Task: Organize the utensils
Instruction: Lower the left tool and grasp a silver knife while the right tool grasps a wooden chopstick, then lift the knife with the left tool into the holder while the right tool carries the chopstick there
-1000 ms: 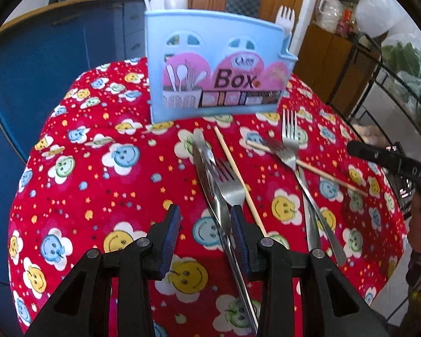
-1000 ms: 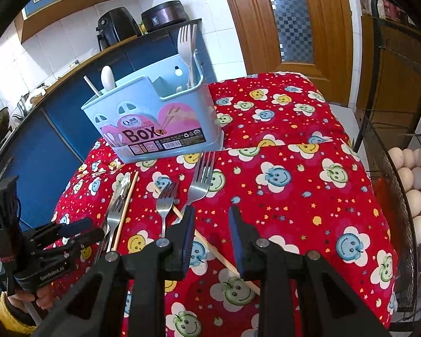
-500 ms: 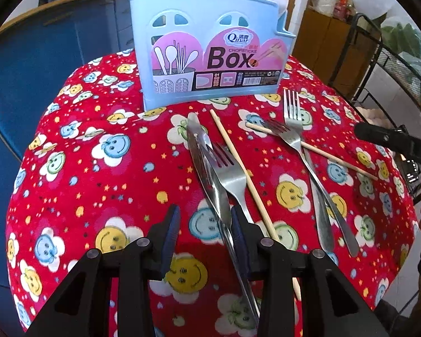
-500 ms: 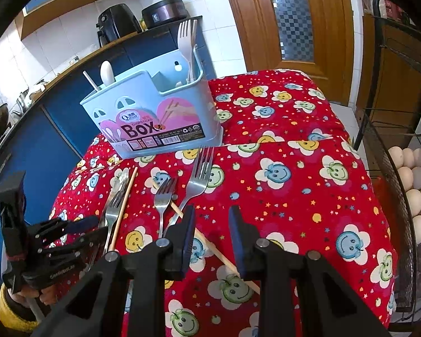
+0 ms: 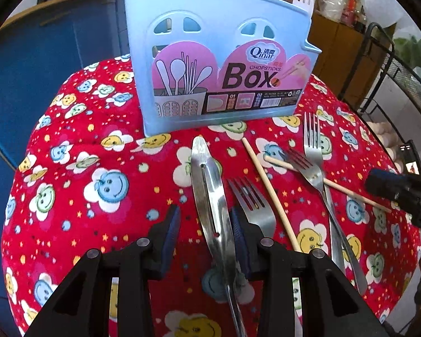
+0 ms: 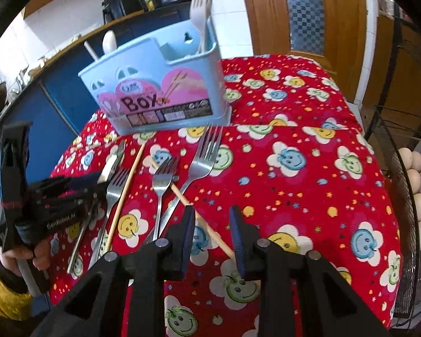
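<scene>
Knife point(image 5: 210, 196) now nearer, between jaws

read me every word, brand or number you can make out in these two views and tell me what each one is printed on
"Qinar": pink label of the blue utensil box.
"CHOPSTICKS": same label, under the brand.
"Box": same label, large dark letters; also legible in the right wrist view.
"01", "02": dark strip along the label's bottom.
"GenRobot.AI": side of the left claw.
Unreadable: characters beside the brand, the barcode and fine print.
</scene>
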### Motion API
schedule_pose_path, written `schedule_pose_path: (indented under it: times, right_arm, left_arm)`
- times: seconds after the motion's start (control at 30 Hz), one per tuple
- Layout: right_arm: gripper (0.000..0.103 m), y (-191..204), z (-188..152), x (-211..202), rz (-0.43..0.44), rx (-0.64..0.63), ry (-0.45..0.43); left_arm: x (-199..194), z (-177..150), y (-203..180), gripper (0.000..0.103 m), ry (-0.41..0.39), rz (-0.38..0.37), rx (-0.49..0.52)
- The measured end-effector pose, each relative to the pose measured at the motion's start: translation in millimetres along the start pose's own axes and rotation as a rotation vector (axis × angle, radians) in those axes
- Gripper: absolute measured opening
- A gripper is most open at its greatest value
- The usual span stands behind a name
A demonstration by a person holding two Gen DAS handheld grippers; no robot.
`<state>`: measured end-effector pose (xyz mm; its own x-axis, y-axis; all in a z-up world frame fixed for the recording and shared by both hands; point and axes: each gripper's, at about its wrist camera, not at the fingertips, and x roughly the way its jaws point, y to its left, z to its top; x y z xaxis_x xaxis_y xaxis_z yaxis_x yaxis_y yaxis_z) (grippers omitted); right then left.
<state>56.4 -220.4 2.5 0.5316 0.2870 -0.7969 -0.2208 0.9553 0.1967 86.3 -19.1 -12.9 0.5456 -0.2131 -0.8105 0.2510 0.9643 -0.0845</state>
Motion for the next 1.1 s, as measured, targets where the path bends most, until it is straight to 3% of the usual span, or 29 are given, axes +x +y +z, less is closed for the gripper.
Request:
schedule_pose_path:
  times: [0.1, 0.2, 0.5, 0.73, 1.1]
  right_arm:
    - [0.03, 7, 1, 9, -0.004, -0.047, 0.04]
    - [0.031, 12, 3, 16, -0.008, -0.084, 0.076]
    - [0.03, 29, 21, 37, -0.046, -0.217, 0.169]
    - [0.008, 35, 25, 40, -0.054, -0.278, 0.199]
    - [0.006, 20, 12, 14, -0.059, -0.231, 0.208]
  left_arm:
    - [1, 3, 1, 0.023, -0.005, -0.002, -0.005]
    - [1, 4, 6, 0.019, -0.006, -0.017, -0.031]
    - [-7, -1, 26, 0.018, -0.025, -0.07, -0.135]
    - [-20, -3, 31, 0.018, -0.063, -0.09, -0.166]
    - [-43, -5, 28, 0.018, -0.117, -0.133, -0.169]
